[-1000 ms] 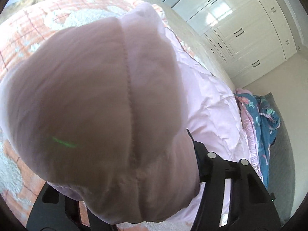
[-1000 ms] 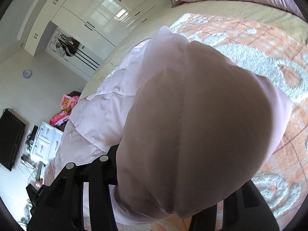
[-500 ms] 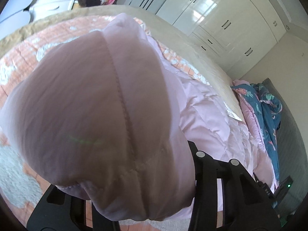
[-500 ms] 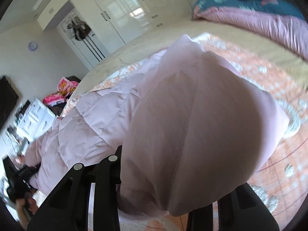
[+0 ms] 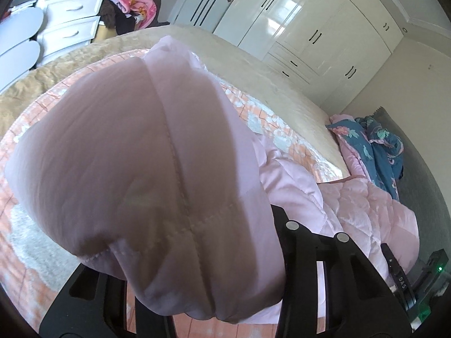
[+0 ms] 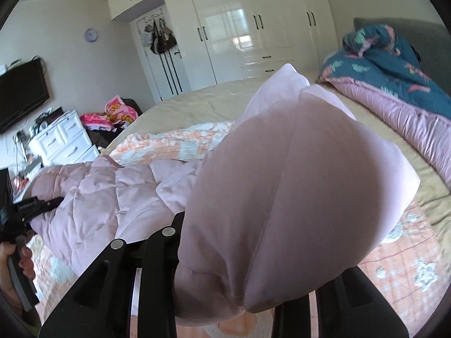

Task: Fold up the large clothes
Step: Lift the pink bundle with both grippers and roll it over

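Both grippers (image 5: 197, 295) (image 6: 242, 304) clamp pink jacket (image 5: 352, 205) crosswise.

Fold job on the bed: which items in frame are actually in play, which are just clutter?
In play:
- pink quilted coat
- left claw, shut on the coat
- right claw, shut on the coat

Clutter:
- peach patterned blanket under the coat
- blue floral duvet
- pink clothes heap
- white drawers
- wardrobe
- TV

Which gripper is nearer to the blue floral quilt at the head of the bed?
Right, probably. The blue floral quilt looms large just beyond the right gripper; from the left gripper it looks small, past the pink jacket.
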`<act>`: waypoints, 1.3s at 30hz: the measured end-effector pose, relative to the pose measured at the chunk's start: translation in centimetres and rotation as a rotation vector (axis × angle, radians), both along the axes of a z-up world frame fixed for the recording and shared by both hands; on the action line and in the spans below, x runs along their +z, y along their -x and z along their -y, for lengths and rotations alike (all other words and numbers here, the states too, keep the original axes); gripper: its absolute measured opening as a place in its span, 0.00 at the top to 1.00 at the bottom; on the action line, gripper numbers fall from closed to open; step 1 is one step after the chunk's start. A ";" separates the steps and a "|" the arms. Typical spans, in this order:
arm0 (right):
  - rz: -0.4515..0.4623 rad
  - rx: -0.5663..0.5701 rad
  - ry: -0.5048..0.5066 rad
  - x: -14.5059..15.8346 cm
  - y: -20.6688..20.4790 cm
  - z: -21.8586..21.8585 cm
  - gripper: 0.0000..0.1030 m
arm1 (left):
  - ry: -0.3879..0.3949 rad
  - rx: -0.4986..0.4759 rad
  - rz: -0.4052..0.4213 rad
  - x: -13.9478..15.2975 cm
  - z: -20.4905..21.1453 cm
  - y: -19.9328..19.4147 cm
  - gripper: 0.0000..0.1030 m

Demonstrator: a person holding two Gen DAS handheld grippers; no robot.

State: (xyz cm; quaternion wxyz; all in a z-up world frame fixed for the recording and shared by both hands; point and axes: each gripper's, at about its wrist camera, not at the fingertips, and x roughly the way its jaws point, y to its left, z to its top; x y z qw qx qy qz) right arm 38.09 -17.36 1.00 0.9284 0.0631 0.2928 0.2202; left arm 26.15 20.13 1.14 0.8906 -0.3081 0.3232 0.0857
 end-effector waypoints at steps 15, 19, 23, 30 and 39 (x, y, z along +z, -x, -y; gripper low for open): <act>-0.019 -0.003 0.002 -0.6 8.3 1.5 0.73 | -0.030 -0.040 -0.028 -0.1 0.4 6.6 0.69; -0.026 -0.008 -0.002 -0.8 9.9 1.9 0.73 | -0.033 -0.047 -0.029 -0.4 0.4 7.9 0.69; -0.038 -0.014 -0.004 -1.3 11.1 2.0 0.72 | -0.039 -0.055 -0.036 -1.0 0.5 9.1 0.69; -0.073 -0.036 -0.018 -3.2 12.8 2.7 0.72 | -0.046 -0.064 -0.056 -2.3 0.5 10.6 0.68; -0.180 -0.081 -0.067 -6.2 13.1 4.3 0.70 | -0.051 -0.063 -0.087 -4.4 0.6 11.6 0.65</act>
